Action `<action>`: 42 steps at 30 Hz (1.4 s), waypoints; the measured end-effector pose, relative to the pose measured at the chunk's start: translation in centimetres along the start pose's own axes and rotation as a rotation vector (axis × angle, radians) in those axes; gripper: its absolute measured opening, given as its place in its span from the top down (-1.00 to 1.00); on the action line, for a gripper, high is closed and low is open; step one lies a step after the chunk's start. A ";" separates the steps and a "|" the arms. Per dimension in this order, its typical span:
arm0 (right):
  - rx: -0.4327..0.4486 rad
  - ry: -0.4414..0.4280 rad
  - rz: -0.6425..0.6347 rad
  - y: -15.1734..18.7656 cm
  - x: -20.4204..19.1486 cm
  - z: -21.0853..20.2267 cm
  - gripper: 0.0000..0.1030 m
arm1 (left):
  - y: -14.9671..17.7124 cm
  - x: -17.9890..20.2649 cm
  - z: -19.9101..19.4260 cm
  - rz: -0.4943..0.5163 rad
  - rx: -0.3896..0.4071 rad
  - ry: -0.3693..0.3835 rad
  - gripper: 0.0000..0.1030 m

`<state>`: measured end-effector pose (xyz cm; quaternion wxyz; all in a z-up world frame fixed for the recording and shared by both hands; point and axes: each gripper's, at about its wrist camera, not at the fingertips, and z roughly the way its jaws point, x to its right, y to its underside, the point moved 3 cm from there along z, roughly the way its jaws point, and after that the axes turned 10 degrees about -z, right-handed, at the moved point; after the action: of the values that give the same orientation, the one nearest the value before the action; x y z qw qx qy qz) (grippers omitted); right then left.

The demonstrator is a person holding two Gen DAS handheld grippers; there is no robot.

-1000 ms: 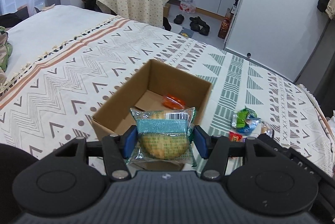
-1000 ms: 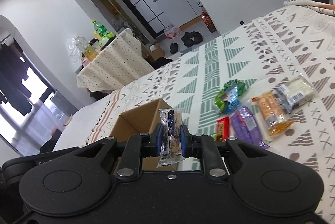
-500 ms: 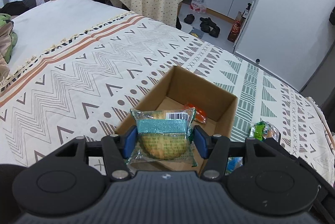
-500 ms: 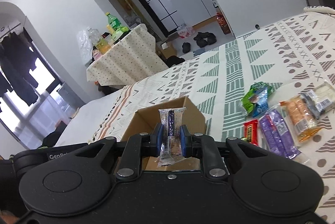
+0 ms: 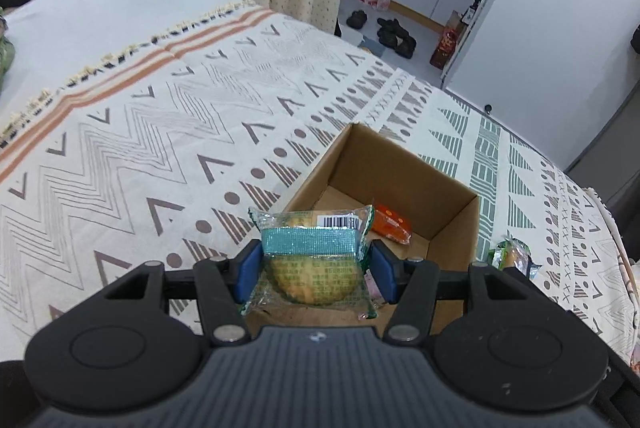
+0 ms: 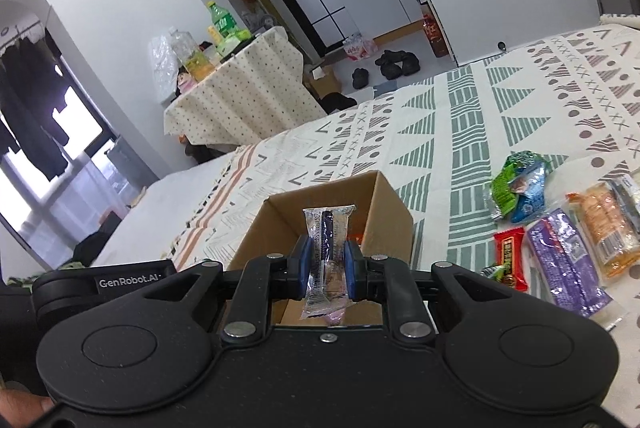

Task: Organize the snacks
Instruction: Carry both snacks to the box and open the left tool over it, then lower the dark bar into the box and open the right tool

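Left gripper (image 5: 316, 268) clamps a green biscuit packet (image 5: 310, 254); right gripper (image 6: 325, 268) pinches a slim clear sachet (image 6: 326, 256). Both should be centred above the cardboard box (image 5: 452, 216) before release, clear of its near wall.

The left gripper (image 5: 314, 270) pinches a green-wrapped round cake (image 5: 310, 260) between its blue pads, above the near edge of an open cardboard box (image 5: 404, 179) on the patterned bedspread (image 5: 160, 131). An orange packet (image 5: 390, 224) lies on the box floor (toward its near right corner). A green snack bag (image 5: 512, 258) sits on the bedspread just beside the box's right wall.
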<state>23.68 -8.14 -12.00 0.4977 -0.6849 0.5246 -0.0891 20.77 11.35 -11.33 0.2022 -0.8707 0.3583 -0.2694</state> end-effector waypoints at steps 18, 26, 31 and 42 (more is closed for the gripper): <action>-0.011 0.050 -0.013 -0.8 -0.7 4.1 0.65 | -3.1 2.9 4.9 0.079 -0.086 0.110 -0.26; -0.003 0.053 0.015 -1.0 0.2 4.2 0.41 | -3.0 3.7 4.9 0.087 -0.077 0.048 -0.42; -0.011 0.055 0.044 -0.9 0.5 3.2 0.30 | -2.6 3.3 4.1 0.082 -0.084 0.003 -0.55; -0.014 0.044 0.063 -1.5 0.5 0.5 -0.05 | -0.9 2.7 0.4 0.100 -0.058 -0.083 -0.72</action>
<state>25.13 -8.37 -11.31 0.4839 -0.6693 0.5574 -0.0848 23.09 10.03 -10.29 0.2046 -0.8677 0.4003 -0.2122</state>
